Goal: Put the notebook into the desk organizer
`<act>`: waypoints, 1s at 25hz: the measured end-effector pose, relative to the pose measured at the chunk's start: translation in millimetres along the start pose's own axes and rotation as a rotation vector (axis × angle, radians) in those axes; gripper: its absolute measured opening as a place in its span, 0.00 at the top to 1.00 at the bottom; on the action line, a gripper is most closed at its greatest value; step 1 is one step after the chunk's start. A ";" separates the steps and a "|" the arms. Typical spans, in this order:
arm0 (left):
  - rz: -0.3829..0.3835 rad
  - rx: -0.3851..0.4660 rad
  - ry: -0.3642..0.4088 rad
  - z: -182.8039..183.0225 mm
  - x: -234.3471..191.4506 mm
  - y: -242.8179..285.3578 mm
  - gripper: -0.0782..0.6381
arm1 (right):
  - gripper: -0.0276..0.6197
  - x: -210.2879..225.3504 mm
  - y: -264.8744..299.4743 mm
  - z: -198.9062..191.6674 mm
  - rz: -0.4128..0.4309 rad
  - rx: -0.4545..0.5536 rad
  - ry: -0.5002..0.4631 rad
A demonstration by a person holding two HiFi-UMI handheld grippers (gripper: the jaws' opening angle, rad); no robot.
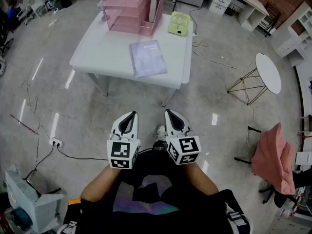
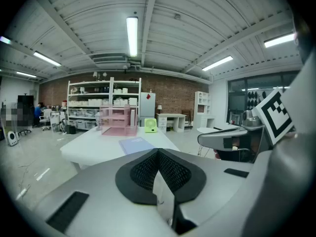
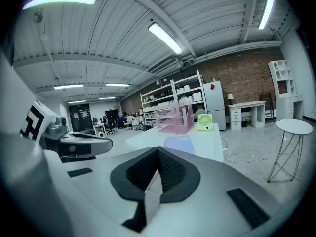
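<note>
- While both stand well short of the bench (image 1: 97, 48), the left tool (image 1: 128, 121) and the right tool (image 1: 173, 120) have their jaws pressed together, nothing between them
- The notebook (image 1: 147, 58) lies flat near the bench's near right corner, well apart from the pink desk organizer (image 1: 131, 9) at the far edge
- The step in hand looks like the approach: come up to the near edge, spread one tool's jaws first, then pinch the notebook by a free edge
- A white item (image 1: 156, 6) stands upright in the organizer's right slot, so aim for a free tray
</note>
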State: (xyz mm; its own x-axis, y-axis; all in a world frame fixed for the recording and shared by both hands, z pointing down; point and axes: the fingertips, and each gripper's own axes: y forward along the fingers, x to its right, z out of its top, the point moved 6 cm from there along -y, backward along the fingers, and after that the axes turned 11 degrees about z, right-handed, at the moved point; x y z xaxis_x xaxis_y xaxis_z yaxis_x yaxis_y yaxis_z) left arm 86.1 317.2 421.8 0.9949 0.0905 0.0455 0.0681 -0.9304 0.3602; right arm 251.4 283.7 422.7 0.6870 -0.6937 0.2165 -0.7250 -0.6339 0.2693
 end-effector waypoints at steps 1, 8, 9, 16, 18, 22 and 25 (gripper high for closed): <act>0.001 -0.004 -0.001 0.1 -0.7 2.7 0.88 | 0.93 1.6 2.3 0.1 0.001 -0.002 0.001; 0.003 -0.022 -0.001 1.6 0.8 29.5 0.88 | 0.93 22.0 19.2 1.0 0.005 -0.032 0.005; 0.004 -0.025 -0.001 2.2 0.9 33.9 0.88 | 0.93 25.9 22.5 1.4 0.007 -0.038 0.008; 0.035 -0.095 -0.035 1.1 -0.3 79.1 0.88 | 0.93 67.8 54.2 0.6 0.023 -0.067 0.065; 0.052 -0.116 -0.047 0.5 -2.9 95.9 0.88 | 0.93 82.1 66.7 0.4 0.035 -0.084 0.079; 0.089 -0.142 -0.071 9.7 -3.2 130.1 0.88 | 0.93 115.6 91.0 10.0 0.062 -0.105 0.075; 0.113 -0.158 -0.104 18.0 -1.7 151.0 0.88 | 0.93 139.1 109.5 20.5 0.090 -0.119 0.063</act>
State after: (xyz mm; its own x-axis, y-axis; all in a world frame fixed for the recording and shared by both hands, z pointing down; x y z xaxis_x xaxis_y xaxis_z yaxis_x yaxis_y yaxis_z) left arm 96.0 170.2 459.3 0.9984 -0.0557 0.0005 -0.0485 -0.8647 0.5000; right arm 266.5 110.9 463.1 0.6236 -0.7210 0.3021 -0.7756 -0.5224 0.3544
